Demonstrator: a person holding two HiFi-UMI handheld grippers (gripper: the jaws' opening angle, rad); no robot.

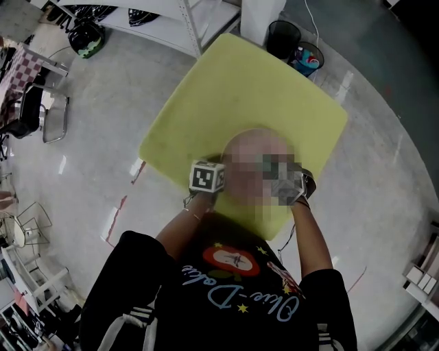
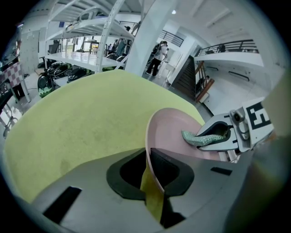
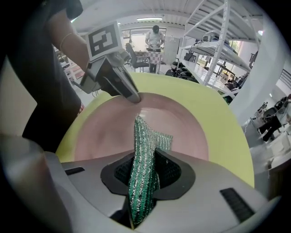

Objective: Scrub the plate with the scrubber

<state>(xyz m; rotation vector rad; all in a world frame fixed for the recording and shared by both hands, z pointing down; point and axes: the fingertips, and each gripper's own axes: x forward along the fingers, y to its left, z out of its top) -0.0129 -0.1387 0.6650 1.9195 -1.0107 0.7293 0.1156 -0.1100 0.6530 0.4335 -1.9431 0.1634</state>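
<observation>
A pink plate (image 3: 113,129) lies over the yellow-green table (image 1: 254,89). My left gripper (image 2: 152,175) is shut on the plate's rim (image 2: 148,136), and in the right gripper view it (image 3: 134,96) pinches the plate's far edge. My right gripper (image 3: 144,175) is shut on a green sparkly scrubber (image 3: 145,150), whose tip rests on the plate's inner face. In the left gripper view the scrubber (image 2: 204,138) touches the plate from the right. In the head view a mosaic patch hides the plate between the left gripper (image 1: 206,177) and the right gripper (image 1: 293,185).
Two bins (image 1: 282,34) (image 1: 306,58) stand beyond the table's far corner. White shelving (image 1: 171,20) runs along the back and a chair (image 1: 34,110) sits at the left. People stand far off (image 3: 156,36). The person's body is against the table's near corner.
</observation>
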